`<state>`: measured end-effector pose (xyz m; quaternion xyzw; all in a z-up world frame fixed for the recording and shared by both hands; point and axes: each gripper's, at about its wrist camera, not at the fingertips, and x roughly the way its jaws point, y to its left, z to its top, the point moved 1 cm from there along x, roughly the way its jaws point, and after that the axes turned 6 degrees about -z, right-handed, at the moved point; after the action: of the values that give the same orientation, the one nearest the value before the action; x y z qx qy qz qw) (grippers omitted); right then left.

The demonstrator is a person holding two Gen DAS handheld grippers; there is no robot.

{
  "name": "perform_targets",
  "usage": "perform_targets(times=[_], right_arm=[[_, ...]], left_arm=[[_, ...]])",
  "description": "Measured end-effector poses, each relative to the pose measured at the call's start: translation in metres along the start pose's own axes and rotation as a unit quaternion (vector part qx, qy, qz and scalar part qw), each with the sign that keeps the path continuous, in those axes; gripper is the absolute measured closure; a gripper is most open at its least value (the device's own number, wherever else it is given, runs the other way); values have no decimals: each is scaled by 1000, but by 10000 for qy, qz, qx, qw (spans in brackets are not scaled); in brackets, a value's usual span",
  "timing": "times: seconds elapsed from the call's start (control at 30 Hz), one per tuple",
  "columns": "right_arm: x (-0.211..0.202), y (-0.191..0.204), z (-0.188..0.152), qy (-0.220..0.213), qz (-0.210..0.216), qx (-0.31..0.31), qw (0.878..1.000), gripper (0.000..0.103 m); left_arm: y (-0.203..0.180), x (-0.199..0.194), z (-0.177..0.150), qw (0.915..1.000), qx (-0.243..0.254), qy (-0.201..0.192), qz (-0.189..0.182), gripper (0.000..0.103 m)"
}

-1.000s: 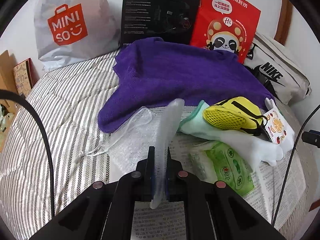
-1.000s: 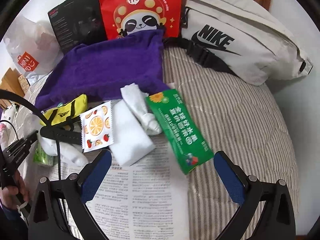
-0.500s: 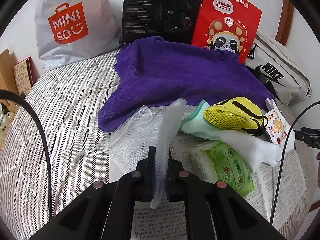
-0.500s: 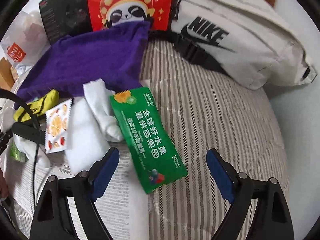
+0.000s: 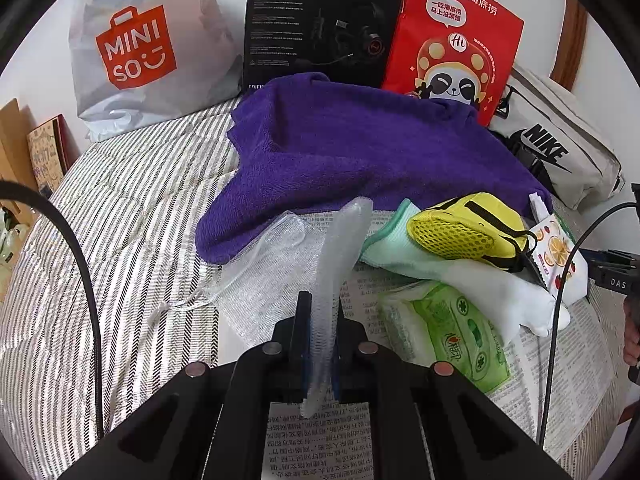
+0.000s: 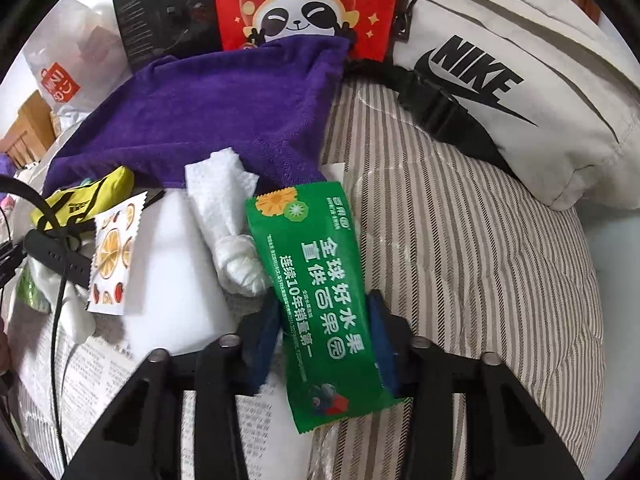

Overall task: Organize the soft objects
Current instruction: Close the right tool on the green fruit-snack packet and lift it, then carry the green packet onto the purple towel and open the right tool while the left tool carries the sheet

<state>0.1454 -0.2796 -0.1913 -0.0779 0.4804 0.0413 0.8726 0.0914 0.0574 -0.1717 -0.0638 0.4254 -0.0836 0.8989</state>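
Both wrist views, close, share purple towel (image 5: 360, 148).

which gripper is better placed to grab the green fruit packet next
Right. The right gripper already has its pads on either side of the green fruit packet, while the left gripper is shut on the clear mesh bag.
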Motion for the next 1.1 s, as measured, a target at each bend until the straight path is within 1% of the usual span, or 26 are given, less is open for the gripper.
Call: perform_targets(times=[0.23,0.37,0.5,0.6,0.9,1.1], right_arm=[[-23,-12,-5,26,-145,172,9997,67],[-35,-18,-7,39,-152,299,9994,67],[-47,-19,-7,-17,-143,387,9991,67],[-54,-12,-4,-85,-78,331,9994,67],[-61,16,26,-254,298,147,9991,67],[-66,34,49,-371,400,6,9985,67]], left_arm=[[0,0,0,10000,17,-2,20,96],[-2,-1,1,9999,59,97,64,96],[2,-5,3,9998,-101,174,-39,96],[5,-15,5,9998,-164,95,-93,96],[11,-46,24,9996,-174,-136,-153,96],[15,-61,39,9994,-152,-272,-142,97]])
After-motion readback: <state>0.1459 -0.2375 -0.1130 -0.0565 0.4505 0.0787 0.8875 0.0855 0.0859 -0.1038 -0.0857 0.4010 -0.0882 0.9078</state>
